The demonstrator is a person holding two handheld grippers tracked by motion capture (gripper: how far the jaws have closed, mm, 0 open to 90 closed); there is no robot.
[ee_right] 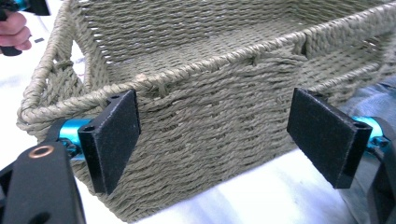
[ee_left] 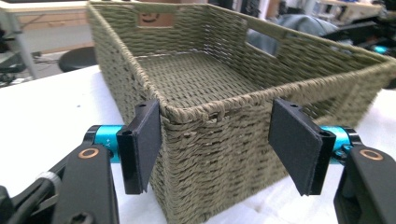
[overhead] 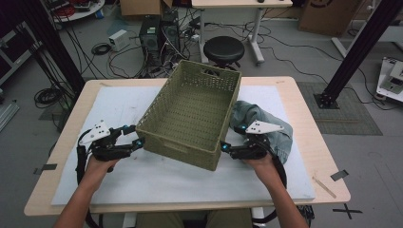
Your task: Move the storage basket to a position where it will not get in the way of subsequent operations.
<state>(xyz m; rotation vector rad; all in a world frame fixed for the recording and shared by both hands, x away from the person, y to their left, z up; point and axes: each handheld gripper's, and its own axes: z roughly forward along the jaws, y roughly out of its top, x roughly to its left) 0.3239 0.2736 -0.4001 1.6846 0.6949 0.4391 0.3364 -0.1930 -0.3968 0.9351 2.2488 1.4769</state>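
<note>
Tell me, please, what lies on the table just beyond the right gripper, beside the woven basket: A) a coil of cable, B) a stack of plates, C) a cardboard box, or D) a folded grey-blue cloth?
D: in the high view a crumpled grey-blue cloth lies against the basket, behind the right gripper.

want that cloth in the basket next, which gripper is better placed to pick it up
Right, likely. The right gripper is open at the basket corner, with the blue-grey cloth lying just beside it. The left gripper sits at the opposite corner, the basket between it and the cloth.
</note>
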